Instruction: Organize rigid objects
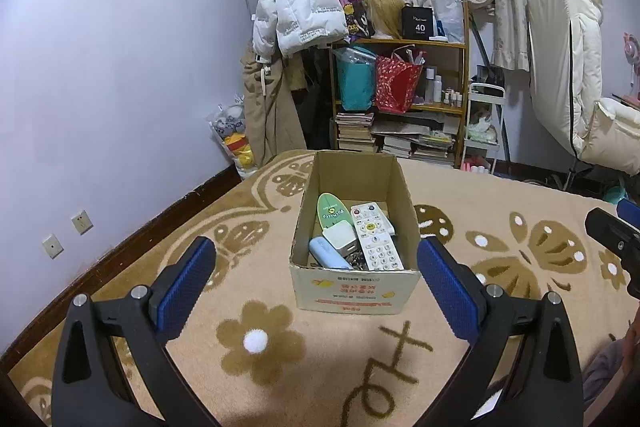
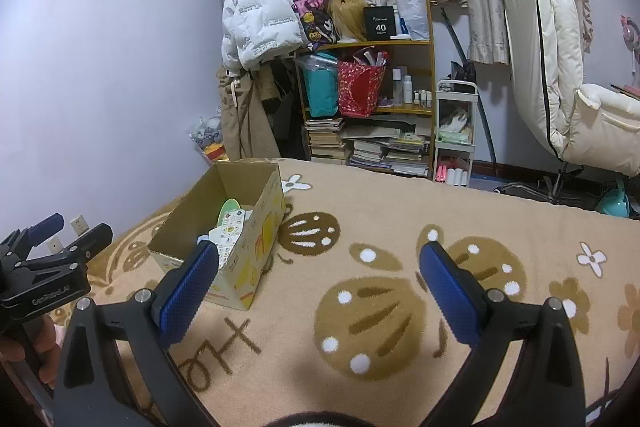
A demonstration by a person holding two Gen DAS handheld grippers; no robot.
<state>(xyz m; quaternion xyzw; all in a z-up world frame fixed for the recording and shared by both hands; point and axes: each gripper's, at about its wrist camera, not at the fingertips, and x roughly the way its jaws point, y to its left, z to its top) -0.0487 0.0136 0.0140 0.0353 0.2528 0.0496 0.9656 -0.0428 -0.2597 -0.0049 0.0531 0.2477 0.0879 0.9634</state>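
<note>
The blanket [image 1: 500,187] is beige with brown butterflies and white-dotted flowers. The brown cardboard box [image 1: 354,285] carries red print and yellow marks, holding a white remote [image 1: 375,237] and a green oval board [image 1: 330,213]. Gripper pads [image 2: 184,291] are blue.

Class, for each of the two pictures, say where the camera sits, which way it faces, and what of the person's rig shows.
Left wrist: on the left gripper, open, facing the cardboard box head-on; the right gripper pokes in at right.
Right wrist: on the right gripper, open, facing the blanket, box to its left; the left gripper and a hand show.
Shared: box, white remote, shelf.
</note>
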